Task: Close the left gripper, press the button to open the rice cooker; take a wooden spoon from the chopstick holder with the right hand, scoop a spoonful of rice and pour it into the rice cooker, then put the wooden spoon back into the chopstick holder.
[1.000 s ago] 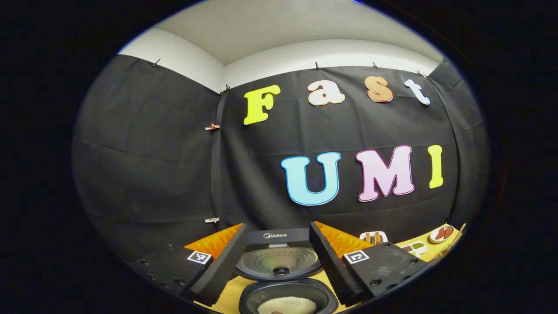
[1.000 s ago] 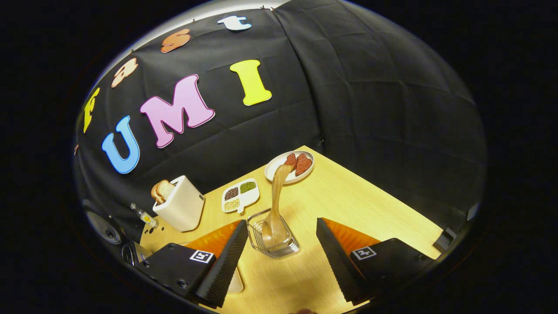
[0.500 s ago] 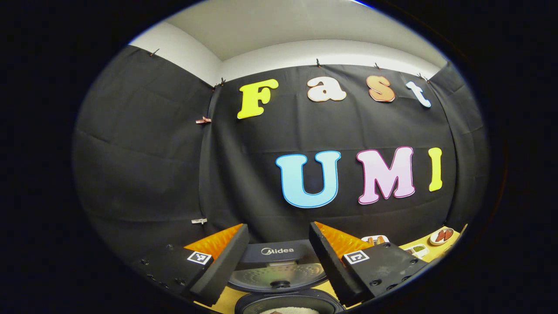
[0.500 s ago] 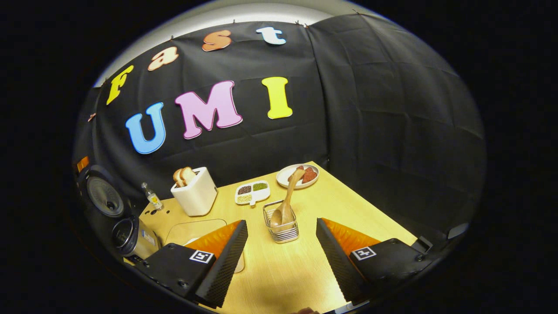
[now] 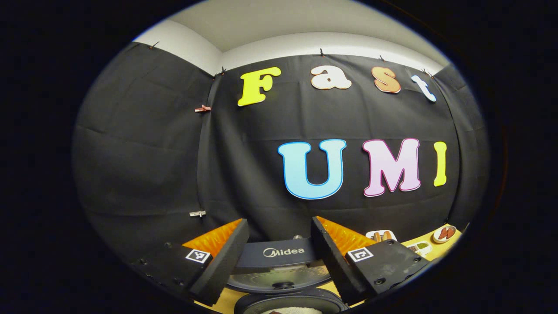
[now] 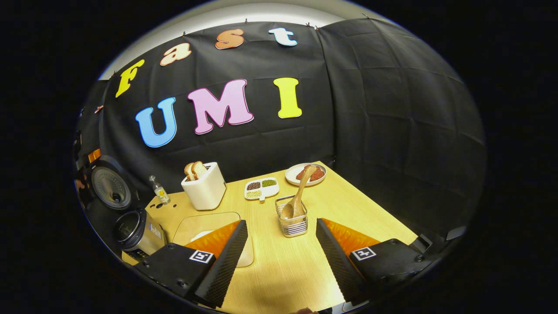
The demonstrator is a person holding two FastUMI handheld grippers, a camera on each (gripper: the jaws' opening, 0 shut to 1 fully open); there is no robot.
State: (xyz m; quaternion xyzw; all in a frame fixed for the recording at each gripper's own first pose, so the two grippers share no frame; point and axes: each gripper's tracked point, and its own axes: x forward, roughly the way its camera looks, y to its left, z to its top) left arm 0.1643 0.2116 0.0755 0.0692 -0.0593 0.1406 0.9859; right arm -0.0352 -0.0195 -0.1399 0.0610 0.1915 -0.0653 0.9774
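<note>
Right tool [image 6: 279,257] hangs over the desk [image 6: 348,205] with its fingers spread apart and nothing between them. Straight ahead of it, beyond the fingertips and clear of both, stands the wire chopstick holder [image 6: 293,223], with the wooden spoon [image 6: 298,198] in it, bowl down and handle leaning up and away toward a plate [image 6: 305,174] of reddish food. Behind the holder lie a divided dish of beans [image 6: 261,189], a white toaster [image 6: 204,191] with bread slices in it, and a small bottle [image 6: 159,190]. Far off to that tool's left sits the rice cooker [image 6: 135,233], its lid [image 6: 110,188] swung up. Left tool [image 5: 279,257] is also parted and empty, held just above the rice cooker [image 5: 287,301]: the raised lid [image 5: 279,261] shows between its fingers, and a sliver of white rice [image 5: 287,310] lies in the pot below.
</note>
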